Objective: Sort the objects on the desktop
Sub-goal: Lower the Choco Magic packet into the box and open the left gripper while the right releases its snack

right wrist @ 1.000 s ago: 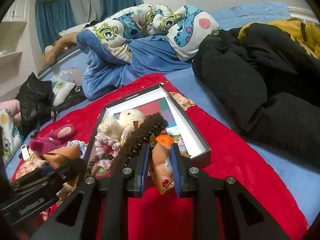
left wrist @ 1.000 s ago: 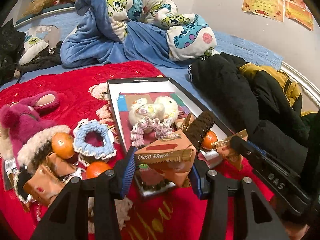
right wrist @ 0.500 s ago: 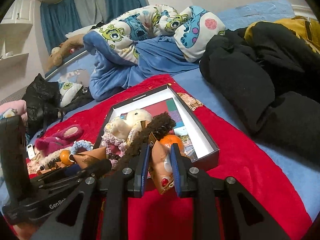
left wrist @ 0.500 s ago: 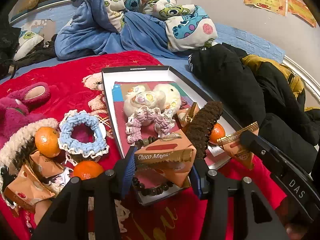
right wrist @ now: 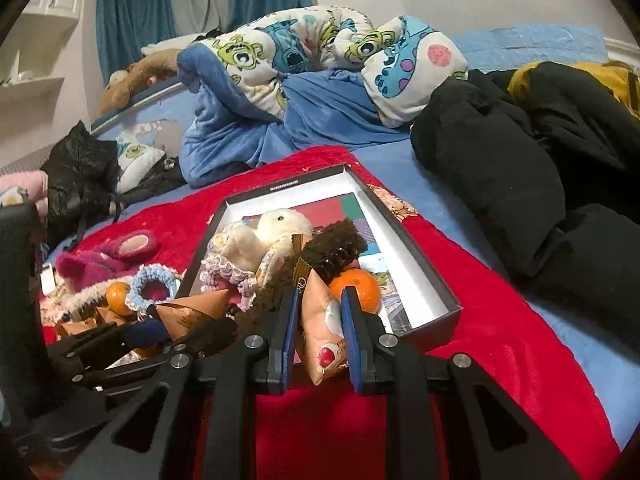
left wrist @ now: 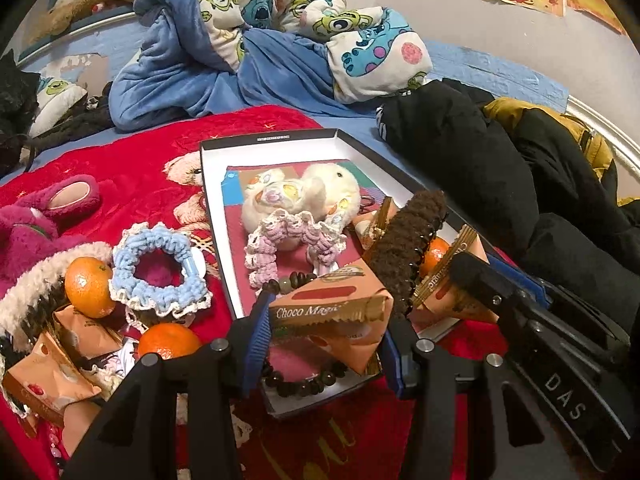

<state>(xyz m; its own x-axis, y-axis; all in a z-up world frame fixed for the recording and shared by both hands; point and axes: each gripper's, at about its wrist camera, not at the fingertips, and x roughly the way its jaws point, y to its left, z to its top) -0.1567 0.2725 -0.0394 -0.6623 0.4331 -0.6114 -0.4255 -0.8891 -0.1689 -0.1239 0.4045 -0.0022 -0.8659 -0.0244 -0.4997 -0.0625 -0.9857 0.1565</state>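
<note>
Left wrist view: the left gripper (left wrist: 325, 334) clamps a Choco Magic packet (left wrist: 334, 312) above the near end of the box (left wrist: 276, 138), which holds a plush toy (left wrist: 320, 194), pink scrunchie (left wrist: 294, 236), bead bracelet (left wrist: 304, 384) and brown hair claw (left wrist: 404, 248).

Right wrist view: the right gripper (right wrist: 318, 332) pinches a second packet (right wrist: 322, 328) at the box's (right wrist: 416, 264) near edge, beside an orange (right wrist: 358, 286) inside.

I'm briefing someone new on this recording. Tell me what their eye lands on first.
First, the two orange snack packets held up front: the left gripper is shut on a Choco Magic packet and the right gripper on a second packet, both over the near end of the shallow box. The box, on the red blanket, already holds a white plush toy, a brown hair claw and a tangerine.
</note>
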